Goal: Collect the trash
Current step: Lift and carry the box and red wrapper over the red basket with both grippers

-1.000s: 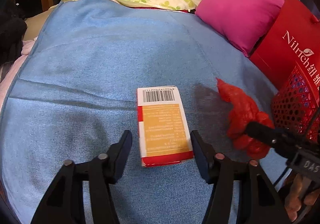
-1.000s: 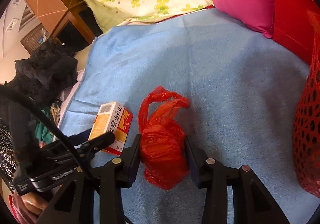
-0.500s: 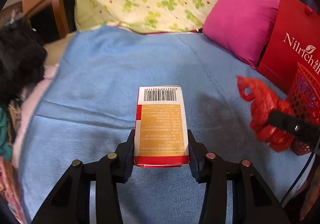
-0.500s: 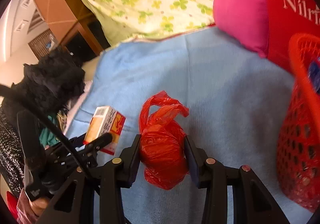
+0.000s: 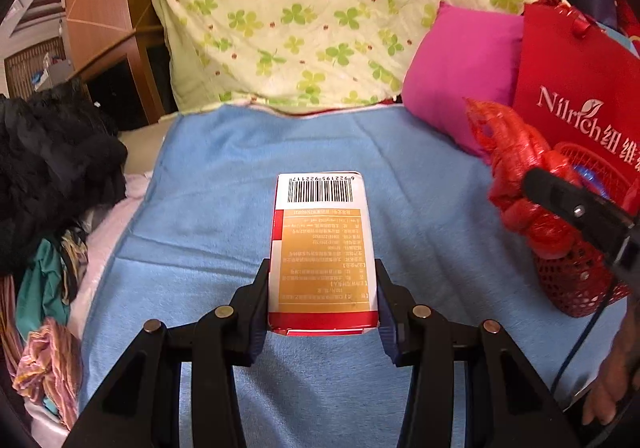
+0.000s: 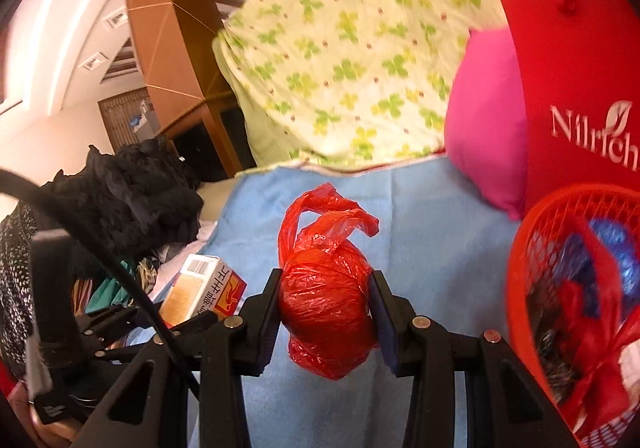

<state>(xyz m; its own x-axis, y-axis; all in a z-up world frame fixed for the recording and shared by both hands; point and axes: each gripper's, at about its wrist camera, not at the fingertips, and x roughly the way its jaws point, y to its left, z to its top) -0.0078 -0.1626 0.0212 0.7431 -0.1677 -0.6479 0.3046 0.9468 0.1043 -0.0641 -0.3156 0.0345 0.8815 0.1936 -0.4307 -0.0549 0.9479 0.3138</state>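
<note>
My left gripper [image 5: 322, 304] is shut on an orange and white carton [image 5: 322, 248] with a barcode and holds it above the blue blanket [image 5: 224, 175]. The carton also shows in the right wrist view [image 6: 202, 290]. My right gripper [image 6: 325, 308] is shut on a knotted red plastic bag [image 6: 326, 288] and holds it in the air, left of a red mesh basket [image 6: 532, 248]. The bag [image 5: 520, 175] and basket [image 5: 580, 280] also show at the right of the left wrist view.
A red Nilrich paper bag [image 5: 580, 87] and a pink pillow [image 5: 460, 75] stand behind the basket. A clover-print quilt [image 5: 320, 15] lies at the back. Black and mixed clothes [image 5: 52, 167] pile up at the left. The basket holds other trash [image 6: 592, 288].
My left gripper closed on the carton and lifted it off the blanket. My right gripper rose with the red bag and moved beside the red basket.
</note>
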